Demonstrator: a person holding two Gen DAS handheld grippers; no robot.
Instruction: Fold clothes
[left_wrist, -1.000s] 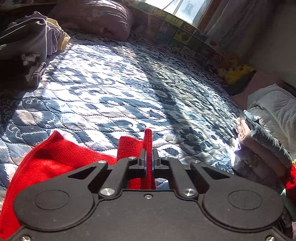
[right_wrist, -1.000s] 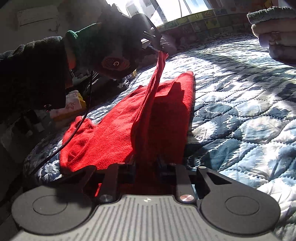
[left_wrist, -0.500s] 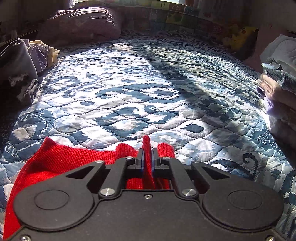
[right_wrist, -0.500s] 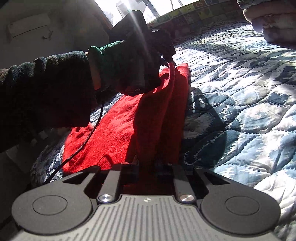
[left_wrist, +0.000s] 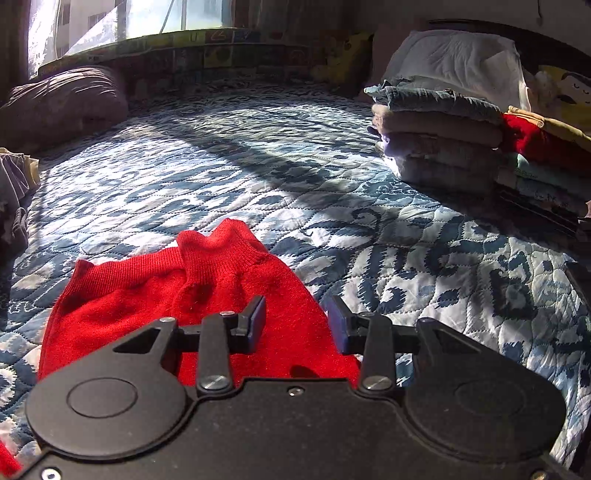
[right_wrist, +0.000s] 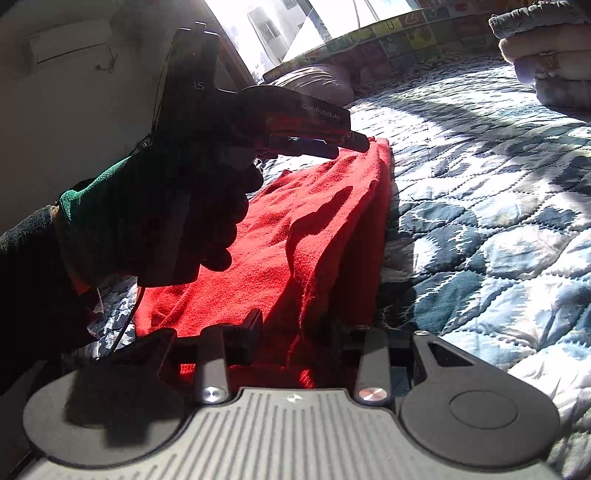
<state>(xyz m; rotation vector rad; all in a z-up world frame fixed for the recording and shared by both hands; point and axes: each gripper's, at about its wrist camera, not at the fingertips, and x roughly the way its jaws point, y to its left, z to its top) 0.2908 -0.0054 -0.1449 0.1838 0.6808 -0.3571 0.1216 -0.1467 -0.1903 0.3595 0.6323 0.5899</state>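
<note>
Red sweater (left_wrist: 207, 295) on quilt (left_wrist: 424, 258) — left gripper (left_wrist: 297, 321), right gripper (right_wrist: 295, 332) spread above it.

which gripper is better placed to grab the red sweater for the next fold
Right, probably. The right gripper is open with a raised ridge of the red sweater between its fingers. The left gripper is open too, above flat cloth.

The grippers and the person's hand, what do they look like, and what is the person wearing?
Left claw: matte black body, two round caps, silver screws, dark blue pads. Right claw: similar black linkage, but a grey ribbed top plate. Seen from the right wrist, the left claw's side carries pale lettering, and a thin black cable hangs below. The hand wears a black glove with a green cuff and a dark sleeve.
</note>
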